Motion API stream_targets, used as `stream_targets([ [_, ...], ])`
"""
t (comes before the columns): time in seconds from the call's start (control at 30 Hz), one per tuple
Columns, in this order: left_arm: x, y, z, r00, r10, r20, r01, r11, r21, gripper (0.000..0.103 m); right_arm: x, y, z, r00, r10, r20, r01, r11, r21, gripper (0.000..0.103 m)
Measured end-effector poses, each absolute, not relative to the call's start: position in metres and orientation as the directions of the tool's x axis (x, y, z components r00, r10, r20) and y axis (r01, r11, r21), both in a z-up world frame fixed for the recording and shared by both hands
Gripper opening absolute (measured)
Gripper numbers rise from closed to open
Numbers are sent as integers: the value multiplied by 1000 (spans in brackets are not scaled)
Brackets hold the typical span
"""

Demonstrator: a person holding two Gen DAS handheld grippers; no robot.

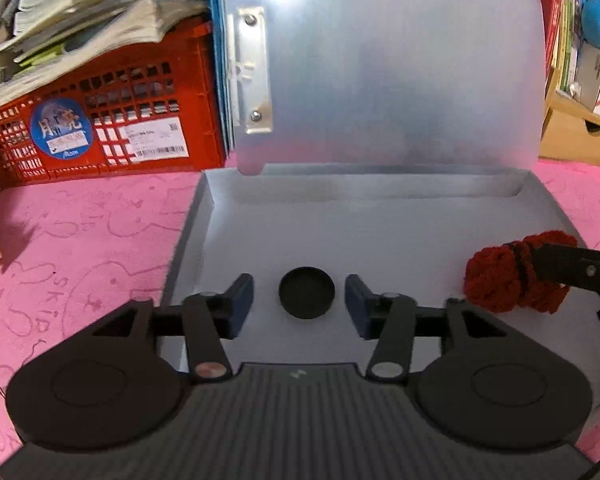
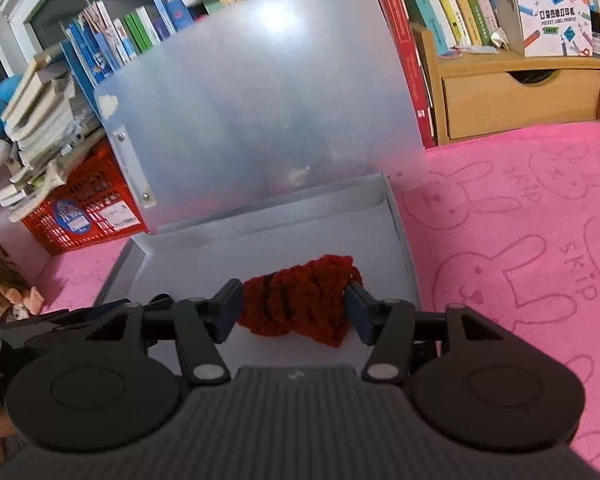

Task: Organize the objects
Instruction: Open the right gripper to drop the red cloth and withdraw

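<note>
A shallow grey box [image 1: 380, 232] lies open on the pink cloth, its translucent lid [image 1: 400, 80] standing up behind it. A black round cap [image 1: 307, 293] rests on the box floor between the fingers of my left gripper [image 1: 299, 286], which is open with a gap on each side. A red yarn bundle [image 2: 300, 304] tied with dark bands lies on the floor of the box [image 2: 404, 240], between the fingers of my right gripper [image 2: 294, 300]. These jaws stand wide, flanking the yarn without squeezing it. In the left wrist view the yarn bundle [image 1: 500, 276] shows at the right, partly under a right finger [image 1: 572, 266].
A red crate [image 1: 100, 132] piled with books stands left of the lid. Bookshelves and a wooden drawer unit [image 2: 520, 100] line the back right. The pink bunny-print cloth [image 2: 520, 240] spreads around the box. A small doll [image 2: 20, 300] lies at the left.
</note>
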State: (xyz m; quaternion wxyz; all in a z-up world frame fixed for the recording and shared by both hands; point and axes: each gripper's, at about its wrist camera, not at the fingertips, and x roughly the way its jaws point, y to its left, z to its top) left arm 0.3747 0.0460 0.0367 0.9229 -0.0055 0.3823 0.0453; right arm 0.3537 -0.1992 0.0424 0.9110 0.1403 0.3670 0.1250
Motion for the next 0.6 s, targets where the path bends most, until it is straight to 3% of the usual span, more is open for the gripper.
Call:
stream_targets([
  [0.13, 363, 46, 50, 711, 66, -700, -84, 996, 9, 68, 337, -203, 57, 740, 313, -595, -132, 936, 328, 84],
  [0.6, 288, 25, 99, 784, 37, -620, 14, 997, 78, 80, 263, -217, 110, 825, 264, -499, -124, 947, 296, 90],
])
